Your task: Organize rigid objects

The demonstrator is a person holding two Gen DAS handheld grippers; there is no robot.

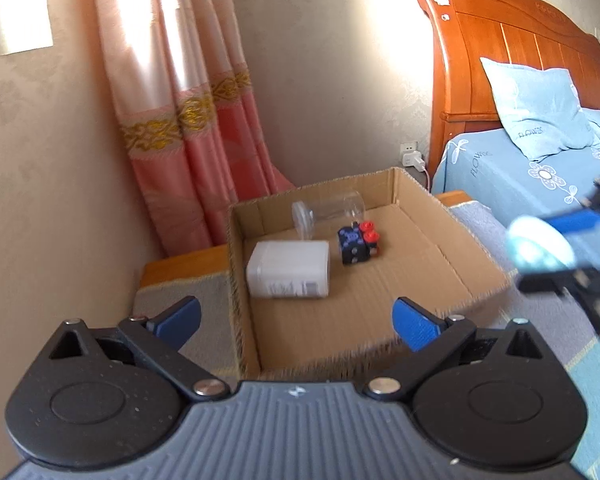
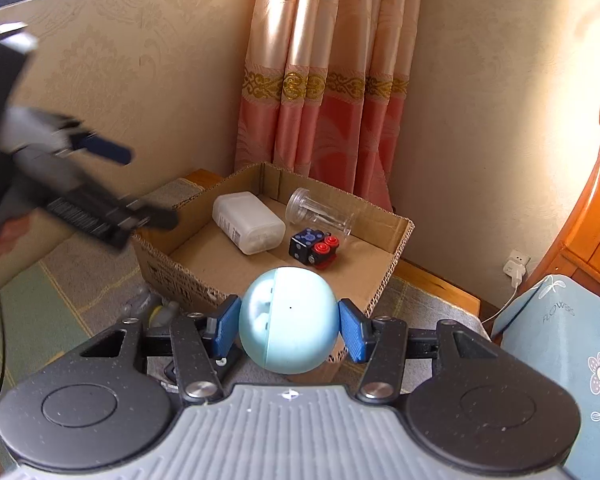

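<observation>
An open cardboard box [image 1: 464, 280] [image 2: 396, 248] sits on the bed's mat. In it lie a white plastic bottle [image 1: 288, 268] [image 2: 248, 222], a clear plastic jar [image 1: 328, 212] [image 2: 320, 214] on its side, and a black, blue and red cube toy [image 1: 358, 242] [image 2: 314, 248]. My right gripper [image 2: 288, 324] is shut on a pale blue ball [image 2: 288, 318] and holds it above the box's near rim; the ball also shows in the left wrist view [image 1: 538, 244]. My left gripper [image 1: 296, 320] is open and empty above the box's near edge, and shows blurred in the right wrist view [image 2: 100, 184].
A pink curtain [image 1: 188, 128] hangs behind the box in the wall corner. A wooden headboard [image 1: 512, 48] and a blue pillow [image 1: 540, 108] are to the right. A wall socket with a charger [image 1: 412, 156] is beside the headboard. A small yellowish object [image 2: 160, 312] lies left of the box.
</observation>
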